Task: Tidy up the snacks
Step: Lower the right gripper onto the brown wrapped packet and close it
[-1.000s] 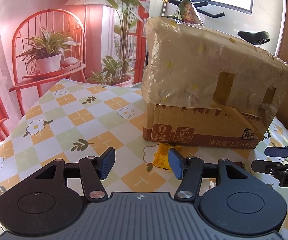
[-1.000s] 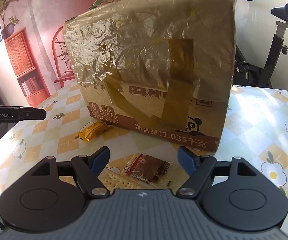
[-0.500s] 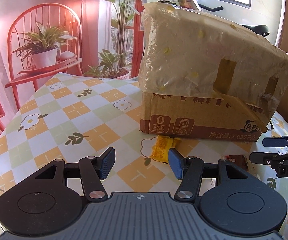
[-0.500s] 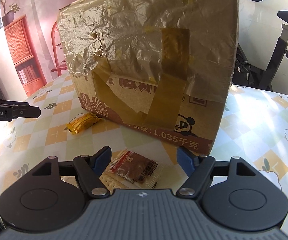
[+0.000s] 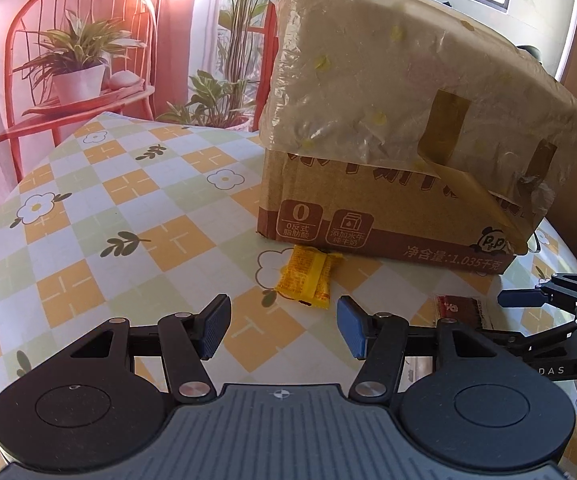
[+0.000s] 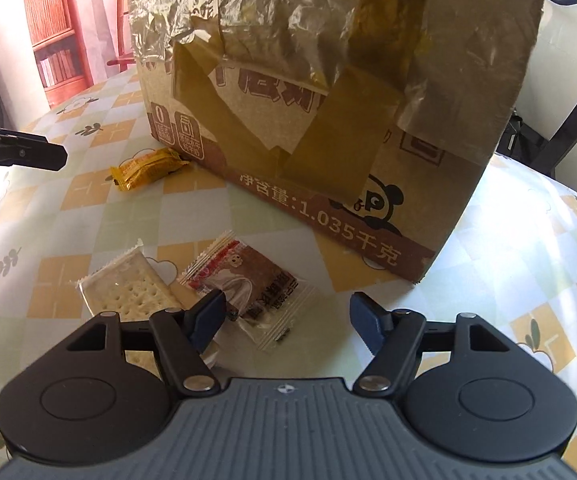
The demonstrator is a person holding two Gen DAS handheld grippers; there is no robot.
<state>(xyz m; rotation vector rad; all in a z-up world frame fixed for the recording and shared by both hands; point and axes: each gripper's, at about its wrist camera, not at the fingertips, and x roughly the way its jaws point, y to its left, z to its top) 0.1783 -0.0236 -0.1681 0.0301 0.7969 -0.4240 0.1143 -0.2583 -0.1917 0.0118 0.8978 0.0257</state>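
Observation:
A taped cardboard box (image 5: 400, 132) (image 6: 328, 80) stands on the checked tablecloth. Against its base lies a yellow snack packet (image 5: 308, 278) (image 6: 148, 168), just beyond my left gripper (image 5: 284, 328), which is open and holds nothing. In the right wrist view a red-brown snack sachet (image 6: 256, 280) and a clear cracker packet (image 6: 128, 292) lie side by side. My right gripper (image 6: 288, 320) hovers over the sachet with its jaws closing; the pads do not press on it. The right gripper (image 5: 544, 320) also shows at the left view's right edge, beside the sachet (image 5: 462, 308).
The table (image 5: 108, 220) has a rounded edge at left. Behind it stand a red chair (image 5: 76, 60) with potted plants and a bookshelf (image 6: 56, 28). An exercise bike (image 6: 572, 116) stands behind the box at right. The left gripper's finger (image 6: 20, 154) shows at the right view's left edge.
My right gripper has sunk and tilted down over the sachet and cracker packet, and its jaws have narrowed. The left view has tipped slightly down; the yellow packet sits closer.

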